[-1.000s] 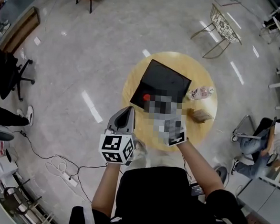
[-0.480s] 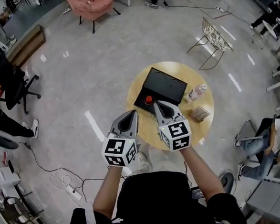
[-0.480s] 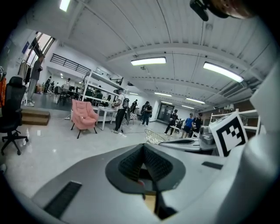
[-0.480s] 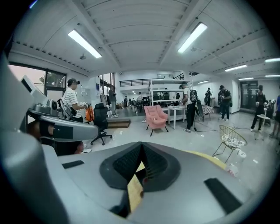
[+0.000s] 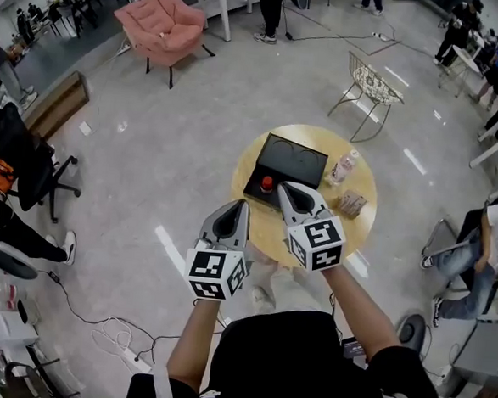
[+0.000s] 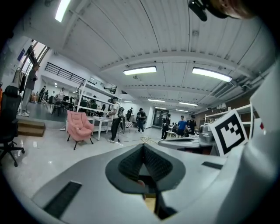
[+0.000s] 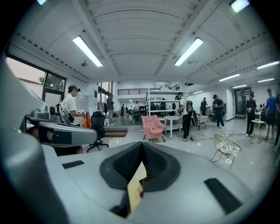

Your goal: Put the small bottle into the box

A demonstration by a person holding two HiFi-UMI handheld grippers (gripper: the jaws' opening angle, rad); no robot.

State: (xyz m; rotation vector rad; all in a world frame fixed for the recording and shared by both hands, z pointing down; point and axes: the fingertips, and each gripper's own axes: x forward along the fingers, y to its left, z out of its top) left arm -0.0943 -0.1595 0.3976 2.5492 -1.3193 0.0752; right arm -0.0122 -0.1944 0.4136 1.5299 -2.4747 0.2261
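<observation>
The small bottle with a red cap [image 5: 267, 184] stands at the near left corner of the flat black rectangular box [image 5: 298, 159], which lies on the round yellow wooden table [image 5: 264, 225]. The right gripper [image 5: 286, 186] is fully closed: its jaws meet at the tips and hold nothing. In the head view its tips show just right of the red cap. The left gripper [image 5: 242, 204] is likewise closed and empty, at the table's near edge. A clear plastic bottle [image 5: 345, 167] lies right of the box.
</observation>
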